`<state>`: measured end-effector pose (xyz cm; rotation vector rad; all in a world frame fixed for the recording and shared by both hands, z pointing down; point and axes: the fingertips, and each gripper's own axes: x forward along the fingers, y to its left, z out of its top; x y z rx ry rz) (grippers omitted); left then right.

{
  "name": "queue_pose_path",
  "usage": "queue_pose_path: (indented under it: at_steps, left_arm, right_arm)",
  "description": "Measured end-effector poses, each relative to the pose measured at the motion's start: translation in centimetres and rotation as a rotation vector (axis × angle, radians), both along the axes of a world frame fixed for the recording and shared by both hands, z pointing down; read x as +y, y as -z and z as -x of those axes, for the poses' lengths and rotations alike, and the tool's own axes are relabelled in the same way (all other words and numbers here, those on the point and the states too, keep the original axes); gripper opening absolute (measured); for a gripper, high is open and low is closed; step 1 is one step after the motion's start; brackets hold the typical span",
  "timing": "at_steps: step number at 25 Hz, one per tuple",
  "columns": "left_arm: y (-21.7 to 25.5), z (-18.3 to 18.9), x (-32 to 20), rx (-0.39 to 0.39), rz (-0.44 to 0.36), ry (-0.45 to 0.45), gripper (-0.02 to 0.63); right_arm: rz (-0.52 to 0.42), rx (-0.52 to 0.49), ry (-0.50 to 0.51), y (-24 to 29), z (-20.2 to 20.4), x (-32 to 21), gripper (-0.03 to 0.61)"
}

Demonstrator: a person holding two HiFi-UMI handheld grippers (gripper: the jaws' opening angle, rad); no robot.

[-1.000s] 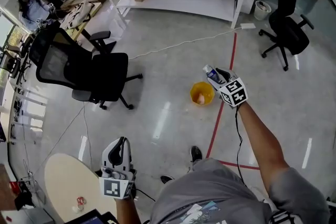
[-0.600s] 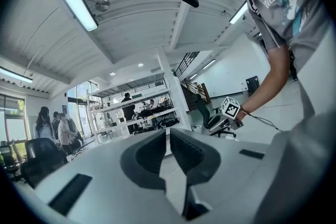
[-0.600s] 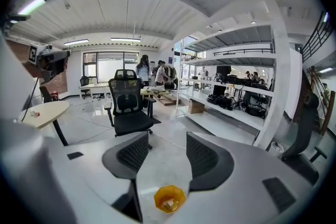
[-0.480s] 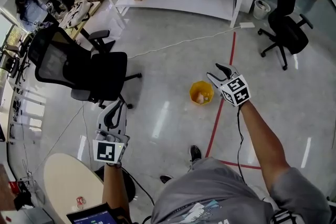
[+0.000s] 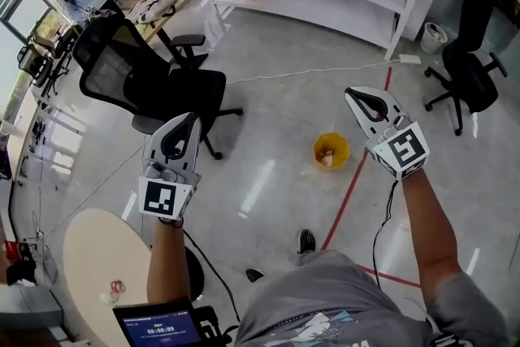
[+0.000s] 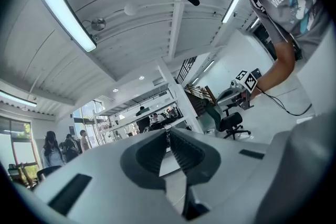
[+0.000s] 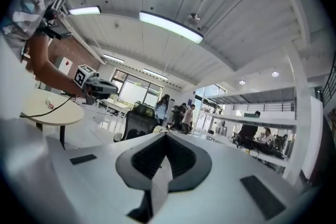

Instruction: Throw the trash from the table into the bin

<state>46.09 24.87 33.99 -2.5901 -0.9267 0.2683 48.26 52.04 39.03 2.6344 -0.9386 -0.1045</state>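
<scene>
Both grippers point away from the person, above the floor. The left gripper has its jaws pressed together, and nothing is between them. The right gripper has just closed its jaws, and they are empty as well. The yellow bin stands on the floor just beside a red line. In the head view it is nearer to the right gripper, and there is some litter inside it. One small piece of trash lies on the round table at the lower left, well apart from both grippers.
</scene>
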Motion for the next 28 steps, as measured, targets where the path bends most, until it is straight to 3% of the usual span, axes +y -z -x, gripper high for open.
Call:
queue_pose_path:
  at_steps: [5, 10, 22, 28]
  left_arm:
    - [2.1, 2.2, -3.6, 0.032, 0.022, 0.066, 0.066]
    - [2.3, 6.2, -8.4, 0.050, 0.039, 0.163, 0.066]
    - [4.2, 21.9, -27.3, 0.089, 0.028, 0.457, 0.066]
    - [6.1, 31.7, -37.6, 0.133, 0.034, 0.558, 0.066]
  right_arm:
    - [0.010, 0.090, 0.121, 5.0, 1.7, -6.1, 0.006]
    - [0.005, 0.116, 0.227, 6.5, 2.9, -12.6, 0.006]
    - [0.007, 0.142, 0.506, 10.0, 12.0, -35.7, 0.006]
    - [0.033, 0.158, 0.614, 12.0, 20.2, -47.6, 0.006]
